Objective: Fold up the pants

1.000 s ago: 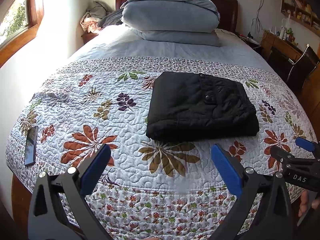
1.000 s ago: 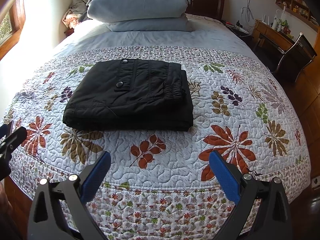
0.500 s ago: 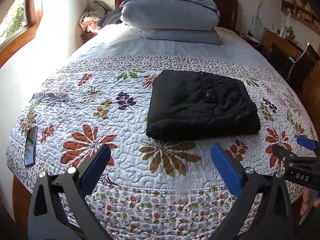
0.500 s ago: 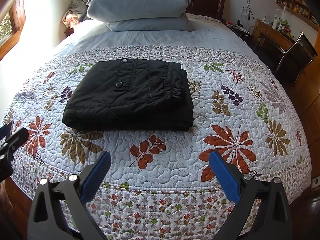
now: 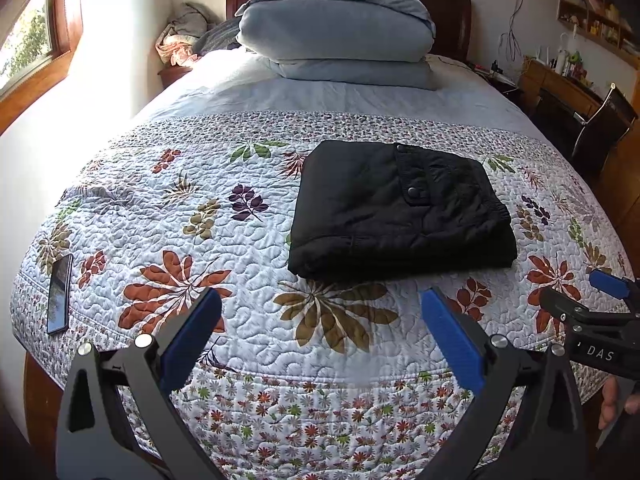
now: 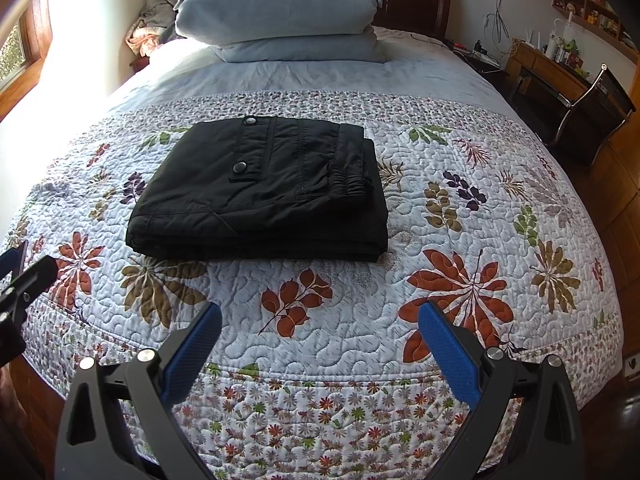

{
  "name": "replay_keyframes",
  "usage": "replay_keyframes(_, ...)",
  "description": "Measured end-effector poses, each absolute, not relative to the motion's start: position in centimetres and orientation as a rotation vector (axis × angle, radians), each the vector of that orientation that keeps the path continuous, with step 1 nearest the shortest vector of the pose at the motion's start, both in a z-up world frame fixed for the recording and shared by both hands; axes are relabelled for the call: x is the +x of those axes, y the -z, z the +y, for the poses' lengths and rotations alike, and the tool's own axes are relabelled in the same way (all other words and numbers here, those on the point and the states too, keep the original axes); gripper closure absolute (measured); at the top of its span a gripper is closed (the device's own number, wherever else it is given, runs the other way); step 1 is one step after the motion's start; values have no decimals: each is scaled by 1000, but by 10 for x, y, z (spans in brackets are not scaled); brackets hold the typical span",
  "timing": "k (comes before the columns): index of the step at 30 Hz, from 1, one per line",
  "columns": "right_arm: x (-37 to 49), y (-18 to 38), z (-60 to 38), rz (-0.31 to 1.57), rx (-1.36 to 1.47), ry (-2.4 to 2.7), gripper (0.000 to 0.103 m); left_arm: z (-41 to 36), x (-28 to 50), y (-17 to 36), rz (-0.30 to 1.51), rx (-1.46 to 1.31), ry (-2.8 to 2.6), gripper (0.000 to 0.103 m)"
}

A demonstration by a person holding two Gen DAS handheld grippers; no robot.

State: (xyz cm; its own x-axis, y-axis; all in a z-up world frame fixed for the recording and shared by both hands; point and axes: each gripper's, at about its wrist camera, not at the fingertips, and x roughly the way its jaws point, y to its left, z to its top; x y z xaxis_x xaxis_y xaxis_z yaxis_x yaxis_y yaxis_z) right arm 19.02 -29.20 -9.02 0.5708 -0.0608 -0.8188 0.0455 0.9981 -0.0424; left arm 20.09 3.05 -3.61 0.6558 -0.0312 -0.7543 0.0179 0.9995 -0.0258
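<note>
A bed [image 5: 280, 92] with a leaf-patterned quilt [image 5: 224, 240] carries two stacked pale blue pillows [image 5: 340, 32] at its head end. The black pants [image 6: 260, 188] lie folded into a flat rectangle mid-quilt, untouched. The left gripper [image 5: 320, 320] and right gripper [image 6: 320, 328] hang over the quilt's foot edge, jaws wide apart, holding nothing. A phone [image 5: 60, 294] lies near the quilt's left edge.

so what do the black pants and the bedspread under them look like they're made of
The black pants look like a matte woven synthetic, perhaps nylon or polyester: fine crinkles, faint sheen, metal-looking snaps, a gathered elastic waistband. The bedspread looks like quilted cotton or a cotton blend: puffy wavy stitching all over, a matte face, printed leaves. Exact fibre is not certain for either.
</note>
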Motion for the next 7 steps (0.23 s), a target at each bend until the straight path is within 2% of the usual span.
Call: replay_keyframes(7,190,90,-293,960,-15,62,4,33,200,35,851,-37,22,3)
